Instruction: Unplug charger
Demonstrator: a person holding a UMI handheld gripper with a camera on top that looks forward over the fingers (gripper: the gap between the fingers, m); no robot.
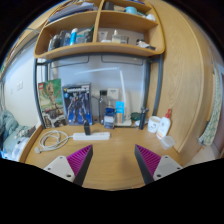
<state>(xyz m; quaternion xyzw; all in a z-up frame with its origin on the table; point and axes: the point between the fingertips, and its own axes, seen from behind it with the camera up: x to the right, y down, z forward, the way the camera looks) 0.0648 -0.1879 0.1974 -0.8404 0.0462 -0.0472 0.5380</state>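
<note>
A white power strip (92, 135) lies on the wooden desk (112, 152), well beyond my fingers. A dark charger block (86, 126) stands plugged into it, with a white cable running off toward the left end of the desk. My gripper (113, 160) hovers above the near part of the desk with its fingers wide open and nothing between them. The purple pads (80, 157) show on both inner faces.
Books and boxes (76, 103) stand against the back wall behind the strip. Bottles and small containers (158, 124) crowd the right back corner. A coil of pink and white cable (54, 141) lies left. Wooden shelves (100, 46) with items hang above.
</note>
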